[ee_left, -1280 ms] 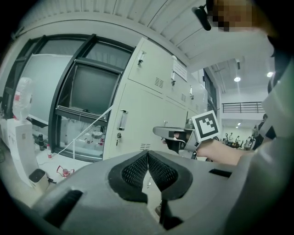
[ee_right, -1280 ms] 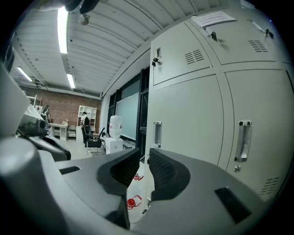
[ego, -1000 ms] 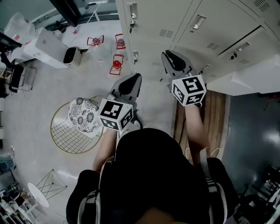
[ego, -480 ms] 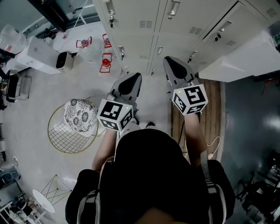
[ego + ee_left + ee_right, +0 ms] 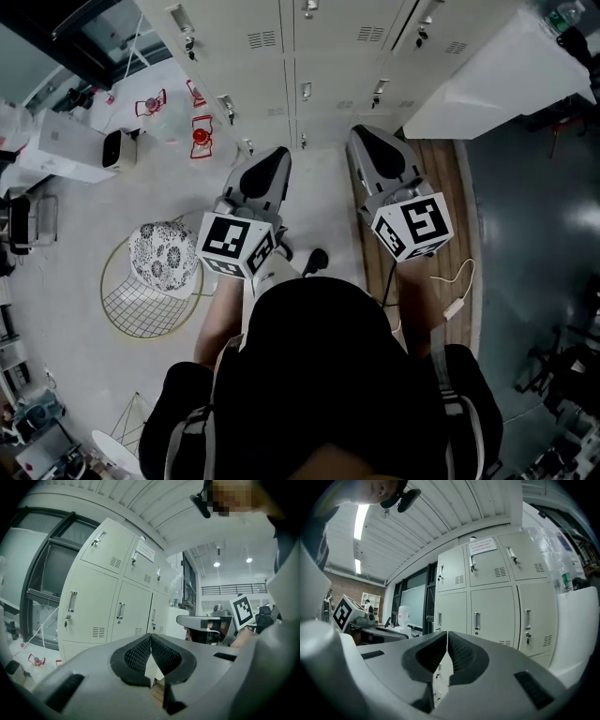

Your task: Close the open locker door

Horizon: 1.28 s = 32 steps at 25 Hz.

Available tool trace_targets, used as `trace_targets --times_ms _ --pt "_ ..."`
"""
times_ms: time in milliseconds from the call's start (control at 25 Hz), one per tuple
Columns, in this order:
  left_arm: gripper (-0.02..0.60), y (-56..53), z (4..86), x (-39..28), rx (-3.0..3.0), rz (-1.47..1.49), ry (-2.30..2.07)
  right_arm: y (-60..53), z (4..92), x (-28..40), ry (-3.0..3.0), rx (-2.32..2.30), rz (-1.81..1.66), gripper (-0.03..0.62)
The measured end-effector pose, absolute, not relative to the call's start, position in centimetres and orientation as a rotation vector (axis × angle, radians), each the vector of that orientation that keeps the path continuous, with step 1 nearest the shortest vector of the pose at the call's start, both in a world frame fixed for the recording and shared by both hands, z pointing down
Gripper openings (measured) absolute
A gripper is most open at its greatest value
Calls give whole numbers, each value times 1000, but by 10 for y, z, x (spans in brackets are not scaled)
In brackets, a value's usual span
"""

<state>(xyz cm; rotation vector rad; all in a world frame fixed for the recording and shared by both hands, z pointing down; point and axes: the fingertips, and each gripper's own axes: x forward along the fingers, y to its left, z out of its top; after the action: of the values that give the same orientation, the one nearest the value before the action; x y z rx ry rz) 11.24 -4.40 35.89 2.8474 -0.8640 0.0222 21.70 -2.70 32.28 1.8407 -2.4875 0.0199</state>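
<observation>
The person stands on a pale floor (image 5: 159, 187) facing a bank of off-white lockers (image 5: 272, 66). A strip of wooden boards (image 5: 452, 216) runs along the floor on the right, with dark flooring (image 5: 530, 244) beyond it. On the left are a gold wire chair (image 5: 131, 305) with a patterned cushion (image 5: 161, 255) and a white box (image 5: 70, 148). The open locker door (image 5: 487, 75) is at the right end of the bank, well ahead of the right gripper and off to its right. It is a plain pale panel, swung out from the locker fronts into the room. In the head view its long axis runs from lower left to upper right, and in the right gripper view it stands upright at the right edge. The left gripper (image 5: 151, 639) points level at the closed lockers, its ribbed pads pressed together on nothing. The right gripper (image 5: 446, 637) has just been closing; its jaws now meet with nothing between them.
</observation>
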Motion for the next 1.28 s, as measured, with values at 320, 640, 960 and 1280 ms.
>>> trace_targets --times_ms 320,640,960,1280 --pt "18 -23 350 137 2880 -11 -795 19 323 249 -2430 1947 30 9" --pt "18 -9 346 161 2918 -11 -707 45 328 276 -2361 2041 49 6" --pt "18 -6 345 172 2932 3 -670 50 331 287 -2350 2079 68 6" --pt "18 -2 347 178 2935 13 -654 50 334 285 -2359 2054 76 6"
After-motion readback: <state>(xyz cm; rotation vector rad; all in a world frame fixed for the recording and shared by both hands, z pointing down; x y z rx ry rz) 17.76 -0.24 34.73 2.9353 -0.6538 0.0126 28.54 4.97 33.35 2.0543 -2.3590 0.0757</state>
